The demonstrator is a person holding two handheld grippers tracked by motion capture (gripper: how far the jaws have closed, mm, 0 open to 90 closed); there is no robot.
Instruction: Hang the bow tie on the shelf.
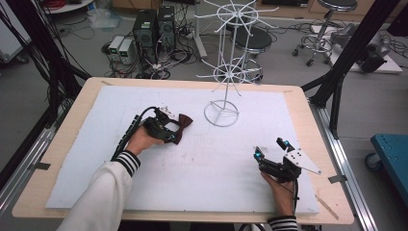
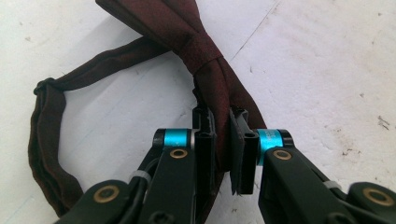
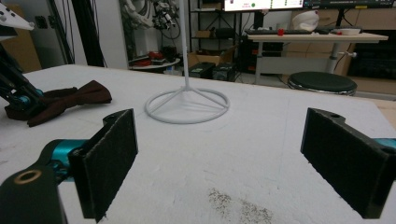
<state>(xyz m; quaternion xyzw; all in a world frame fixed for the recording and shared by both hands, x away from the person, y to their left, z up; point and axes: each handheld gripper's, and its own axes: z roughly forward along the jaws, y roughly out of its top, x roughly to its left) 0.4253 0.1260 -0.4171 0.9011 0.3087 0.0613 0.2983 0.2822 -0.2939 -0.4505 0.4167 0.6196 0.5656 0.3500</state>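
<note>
Grab stage I reckon: left tongs (image 2: 223,154) pinched on the bow tie (image 2: 205,60), right tongs (image 3: 224,163) wide open, empty. Next probably lifting toward the rack (image 1: 226,72).

A pale wooden table (image 1: 67,125) with rounded corners carries a white foam sheet (image 1: 202,163), speckled with dark marks. Grey floor (image 1: 43,57) lies beyond. At eleven o'clock stand two black computer towers (image 1: 155,28) amid tangled cables; at one o'clock, round black stools on chrome bases (image 1: 332,19). Black metal frame posts (image 1: 353,43) rise at either side. At three o'clock sits a blue cart (image 1: 392,154). A long light desk (image 3: 317,37) stands farther back.
</note>
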